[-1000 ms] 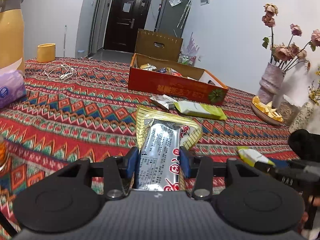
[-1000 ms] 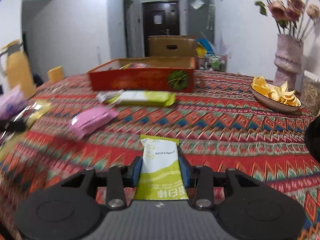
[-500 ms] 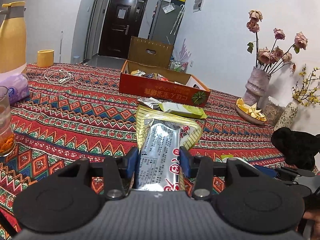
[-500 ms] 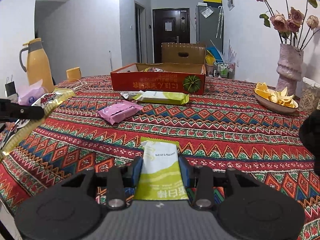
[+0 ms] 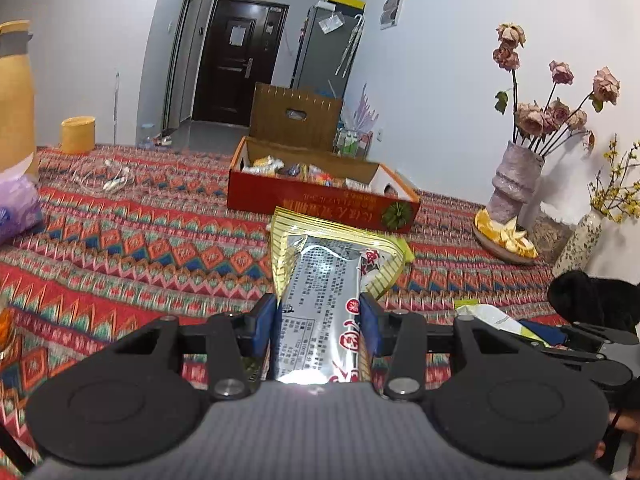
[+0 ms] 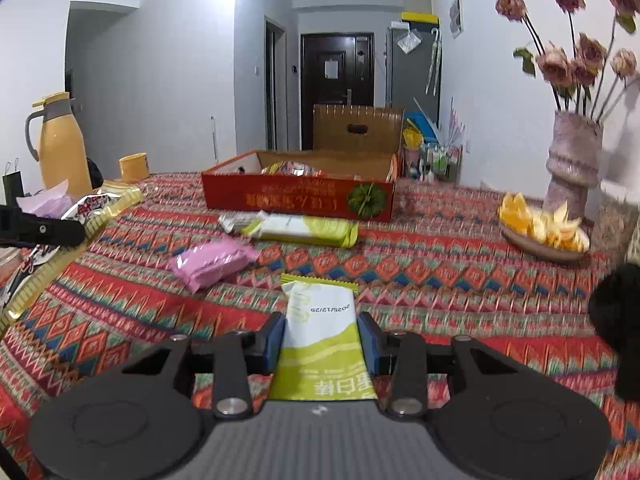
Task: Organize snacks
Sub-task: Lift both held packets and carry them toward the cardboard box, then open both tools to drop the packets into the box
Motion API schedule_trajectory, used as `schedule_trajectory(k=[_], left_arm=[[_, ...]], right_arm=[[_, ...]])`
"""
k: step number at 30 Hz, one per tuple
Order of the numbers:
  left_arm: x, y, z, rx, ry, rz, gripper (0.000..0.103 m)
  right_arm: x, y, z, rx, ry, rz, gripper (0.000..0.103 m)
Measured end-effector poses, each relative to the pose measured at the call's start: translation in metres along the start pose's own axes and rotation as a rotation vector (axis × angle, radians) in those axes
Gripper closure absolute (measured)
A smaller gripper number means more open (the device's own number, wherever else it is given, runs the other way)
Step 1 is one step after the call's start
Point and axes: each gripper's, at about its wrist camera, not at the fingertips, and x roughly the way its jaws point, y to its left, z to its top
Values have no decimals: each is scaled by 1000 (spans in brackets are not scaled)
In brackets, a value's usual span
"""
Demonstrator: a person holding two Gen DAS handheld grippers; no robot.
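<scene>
My left gripper (image 5: 319, 322) is shut on a silver and gold snack packet (image 5: 326, 280), held above the table. My right gripper (image 6: 322, 338) is shut on a white and green snack bar (image 6: 320, 332), also held above the table. An open red cardboard box (image 5: 320, 200) with several snacks inside stands at the far middle of the table; it also shows in the right wrist view (image 6: 298, 198). On the cloth in front of the box lie a green and white packet (image 6: 298, 228) and a pink packet (image 6: 212, 262). The left gripper with its packet shows at the left of the right wrist view (image 6: 52, 232).
The table has a red patterned cloth (image 5: 140, 240). A yellow thermos (image 6: 60, 148), a yellow cup (image 6: 134, 166) and a purple tissue pack (image 5: 16, 208) are at the left. A vase of dried roses (image 6: 572, 160) and a plate of orange slices (image 6: 540, 232) are at the right.
Both grippers have risen and moved toward the box with their packets still held. The box looks nearer and more of its contents show.
</scene>
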Motion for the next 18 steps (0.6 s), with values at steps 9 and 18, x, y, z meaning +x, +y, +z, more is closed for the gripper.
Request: schedule_trajectory(k=[9, 18], left_arm=[[37, -5, 60, 68, -93, -17, 58], [107, -1, 130, 86, -153, -21, 58]], right_arm=[[36, -19, 65, -95, -84, -8, 64], [101, -42, 142, -134, -140, 14, 64]])
